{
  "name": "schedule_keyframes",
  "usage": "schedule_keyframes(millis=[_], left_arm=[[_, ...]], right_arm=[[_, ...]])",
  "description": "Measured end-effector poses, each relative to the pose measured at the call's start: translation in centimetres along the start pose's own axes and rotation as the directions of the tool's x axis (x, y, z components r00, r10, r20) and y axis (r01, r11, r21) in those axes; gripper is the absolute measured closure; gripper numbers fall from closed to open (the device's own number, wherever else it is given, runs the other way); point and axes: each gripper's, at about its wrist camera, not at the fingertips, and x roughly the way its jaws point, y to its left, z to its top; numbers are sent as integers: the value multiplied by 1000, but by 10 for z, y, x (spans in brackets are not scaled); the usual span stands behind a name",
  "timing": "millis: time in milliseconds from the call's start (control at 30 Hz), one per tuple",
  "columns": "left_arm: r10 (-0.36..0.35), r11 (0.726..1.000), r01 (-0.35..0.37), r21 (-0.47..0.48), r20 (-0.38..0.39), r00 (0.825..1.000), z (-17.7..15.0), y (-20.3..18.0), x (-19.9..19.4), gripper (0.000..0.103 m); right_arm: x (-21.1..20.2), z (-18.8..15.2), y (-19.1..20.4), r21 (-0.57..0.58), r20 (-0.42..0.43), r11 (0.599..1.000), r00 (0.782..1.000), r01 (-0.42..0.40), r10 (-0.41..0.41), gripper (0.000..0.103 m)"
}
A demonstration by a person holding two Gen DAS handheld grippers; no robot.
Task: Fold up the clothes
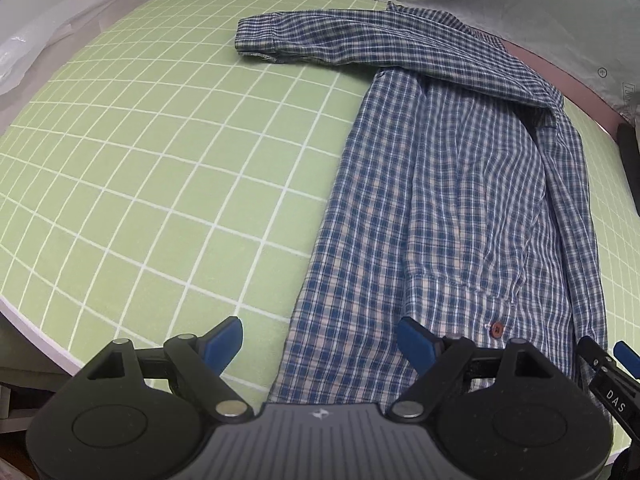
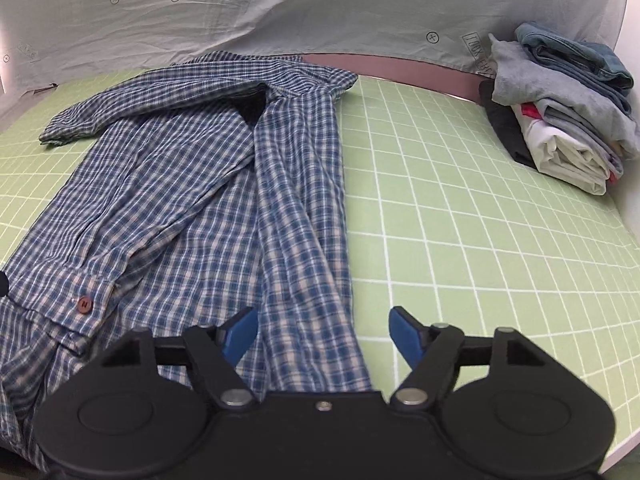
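The shirt (image 1: 448, 184) lies partly folded on the green bench (image 1: 160, 160), one sleeve (image 1: 320, 36) still stretched sideways across the top. The left hand-held gripper (image 1: 320, 344) hangs wide open over the hem's left edge and the right hand-held gripper (image 2: 322, 334) part open over its right edge, both empty. A pinch catching only the top layer would likely leave the lower layers behind and skew the fold.

Green gridded table (image 2: 480, 220) under me, blue plaid shirt (image 2: 192, 184) spread flat across it, one sleeve (image 1: 320, 36) folded across the top, stack of folded clothes (image 2: 568, 120) at my far right corner
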Motion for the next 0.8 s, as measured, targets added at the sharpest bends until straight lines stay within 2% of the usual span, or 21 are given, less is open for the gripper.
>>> schedule_keyframes(millis=[133,233,300,400,533,667,800], left_arm=[[-8,1000,8,17,-11,1000,-4,6,0,18],[-18,999,19,32,-22,1000,-5,9,3,18],[-26,998,27,49,-27,999,-4,11,5,18],[-38,996,41,76,-36,999,-4,12,8,18],[-51,992,56,117,-48,998,-2,13,15,18],[-61,985,69,155,-53,997,-1,13,21,18],[-79,981,88,171,-59,995,-3,15,26,18]], right_arm=[[-6,-5,9,-7,11,1000,1000,4,-4,43],[-6,-9,17,-26,-11,1000,1000,-1,1,60],[-5,-11,22,-38,-28,999,1000,4,-5,82],[-7,-11,23,-17,-30,1000,999,12,-12,102],[-25,-5,22,71,2,997,1000,-3,3,102],[-47,5,28,151,44,986,997,-69,63,102],[-53,16,52,172,67,974,988,-146,137,102]])
